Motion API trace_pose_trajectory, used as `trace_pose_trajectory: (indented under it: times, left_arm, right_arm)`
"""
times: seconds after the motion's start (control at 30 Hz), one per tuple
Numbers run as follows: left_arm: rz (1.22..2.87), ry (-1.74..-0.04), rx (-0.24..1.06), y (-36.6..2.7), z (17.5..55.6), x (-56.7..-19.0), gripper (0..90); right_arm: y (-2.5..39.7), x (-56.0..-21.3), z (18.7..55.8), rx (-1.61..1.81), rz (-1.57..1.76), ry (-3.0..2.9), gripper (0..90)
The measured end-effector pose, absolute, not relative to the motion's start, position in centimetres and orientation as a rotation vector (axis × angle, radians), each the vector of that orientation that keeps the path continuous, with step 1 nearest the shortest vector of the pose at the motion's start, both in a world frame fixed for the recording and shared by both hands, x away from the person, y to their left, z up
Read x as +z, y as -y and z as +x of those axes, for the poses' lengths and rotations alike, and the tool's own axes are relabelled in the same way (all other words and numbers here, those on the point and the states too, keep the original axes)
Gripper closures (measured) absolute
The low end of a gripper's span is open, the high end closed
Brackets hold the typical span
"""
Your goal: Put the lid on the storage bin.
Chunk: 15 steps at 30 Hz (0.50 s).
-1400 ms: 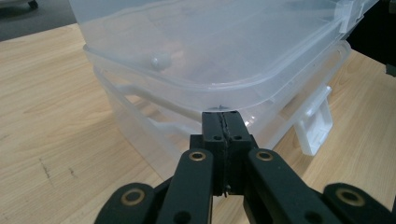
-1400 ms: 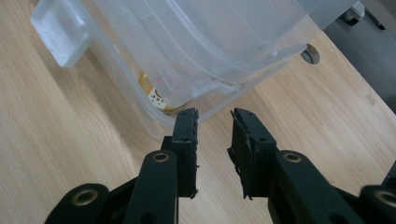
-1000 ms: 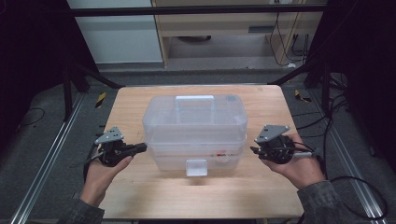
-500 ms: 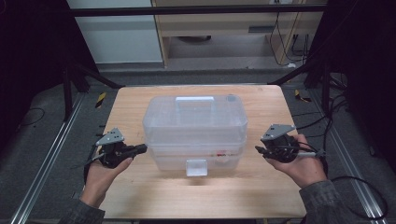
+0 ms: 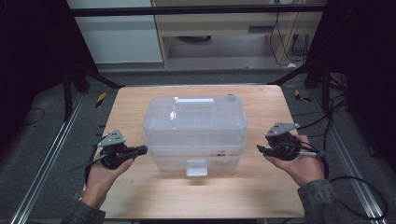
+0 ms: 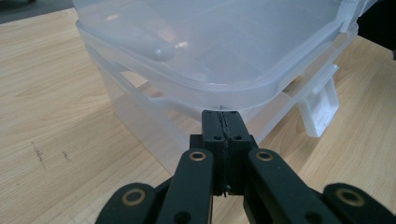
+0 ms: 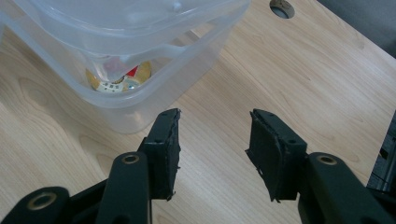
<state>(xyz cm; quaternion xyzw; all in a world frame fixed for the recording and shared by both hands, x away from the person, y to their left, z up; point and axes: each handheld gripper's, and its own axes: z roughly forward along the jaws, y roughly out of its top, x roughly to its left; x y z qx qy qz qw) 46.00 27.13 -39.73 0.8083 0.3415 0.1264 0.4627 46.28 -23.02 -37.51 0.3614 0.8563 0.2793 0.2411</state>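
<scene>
Left gripper (image 5: 141, 150), jaws pressed together and empty, noses against the plastic box's (image 5: 194, 125) left rim at mid-table (image 5: 130, 100). Right gripper (image 5: 259, 148), jaws wide apart, hangs near the right wall over bare wood.

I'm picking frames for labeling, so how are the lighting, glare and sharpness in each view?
High view: table evenly lit, surroundings dark, a glare patch on the clear box lid. Left gripper view: shut left tool sharp, the box's translucent walls blur its contents. Right gripper view: open right tool and wood grain crisp, soft shadow under the box.
</scene>
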Motion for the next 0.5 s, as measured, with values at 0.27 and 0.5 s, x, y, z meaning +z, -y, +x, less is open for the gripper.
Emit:
trace_pose_trajectory:
  times: [0.27,0.5]
  left_arm:
    - [2.004,-0.840,0.308,-27.1,45.8,-40.3,89.9]
    - [2.008,-0.842,0.305,-27.1,45.8,-40.6,89.9]
  right_arm:
    - [23.5,-38.5,46.3,0.770,1.026,-2.329,51.2]
    - [23.9,-39.0,46.4,0.769,1.050,-2.323,50.7]
